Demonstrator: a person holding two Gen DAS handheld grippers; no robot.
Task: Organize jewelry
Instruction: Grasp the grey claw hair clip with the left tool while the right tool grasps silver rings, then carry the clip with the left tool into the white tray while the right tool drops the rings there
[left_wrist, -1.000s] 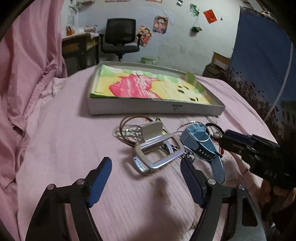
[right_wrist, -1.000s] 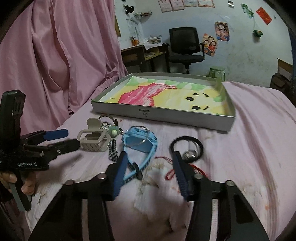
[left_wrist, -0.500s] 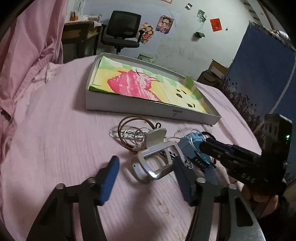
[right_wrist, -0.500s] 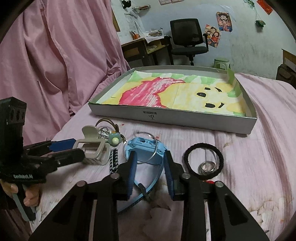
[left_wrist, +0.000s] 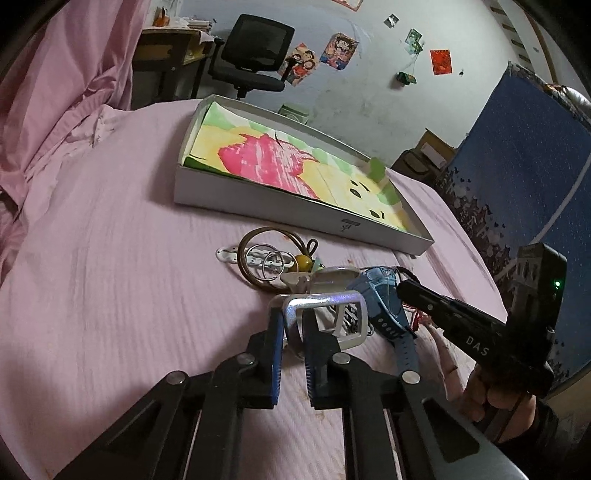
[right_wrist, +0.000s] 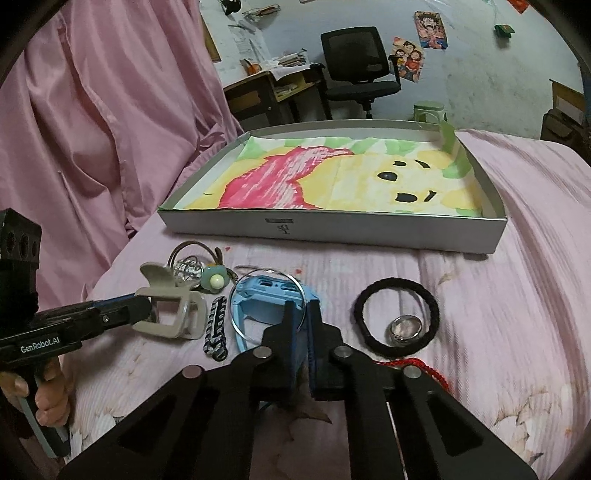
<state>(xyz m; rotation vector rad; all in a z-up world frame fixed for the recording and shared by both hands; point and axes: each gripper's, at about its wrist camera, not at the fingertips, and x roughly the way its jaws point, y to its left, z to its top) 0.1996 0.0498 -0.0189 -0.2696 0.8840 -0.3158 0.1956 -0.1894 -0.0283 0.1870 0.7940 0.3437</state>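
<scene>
My left gripper (left_wrist: 294, 322) is shut on the near side of a silver-grey hair claw clip (left_wrist: 325, 317), which also shows in the right wrist view (right_wrist: 173, 314). My right gripper (right_wrist: 300, 317) is shut on the blue watch (right_wrist: 266, 299), with a thin silver bangle (right_wrist: 236, 325) lying over it. The watch also shows in the left wrist view (left_wrist: 384, 302). A shallow grey box (right_wrist: 332, 227) lined with a yellow and pink drawing sits behind the jewelry on the pink bed.
A black hair tie (right_wrist: 397, 317) with a silver ring (right_wrist: 405, 327) inside lies to the right. A red cord (right_wrist: 417, 365), a black braided piece (right_wrist: 216, 332), brown loops and small rings (left_wrist: 266, 258) lie nearby. Pink curtain at left.
Both grippers have moved forward and closed: the left onto the hair claw clip, the right onto the blue watch.
</scene>
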